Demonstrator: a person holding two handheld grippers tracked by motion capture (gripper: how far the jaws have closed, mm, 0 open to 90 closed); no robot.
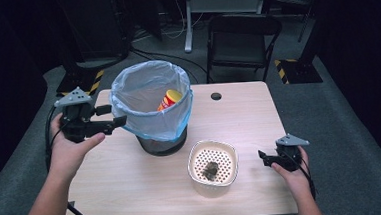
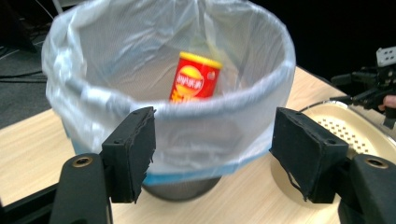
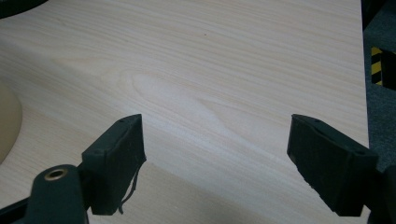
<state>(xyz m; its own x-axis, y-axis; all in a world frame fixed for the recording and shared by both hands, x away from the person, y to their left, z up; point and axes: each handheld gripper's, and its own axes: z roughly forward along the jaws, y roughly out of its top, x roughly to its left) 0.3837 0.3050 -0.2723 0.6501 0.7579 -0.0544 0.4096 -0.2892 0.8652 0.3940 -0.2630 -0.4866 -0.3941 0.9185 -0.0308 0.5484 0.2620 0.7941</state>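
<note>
- The high view is dim around its borders: the floor and the far room sink into near black, while the table (image 1: 133, 181) is lit from above and glows pale.
- A soft sheen lies on the table's middle, and the bin (image 1: 153, 107) casts a short shadow at its base.
- The bin's liner (image 2: 93, 60) catches white glare in the left gripper view, and the whole of that view is slightly soft.
- The can (image 2: 195, 78) there reads bright but blurred.
- In the right gripper view the wood grain is sharp; the near jaws are out of focus and nearly featureless.
</note>
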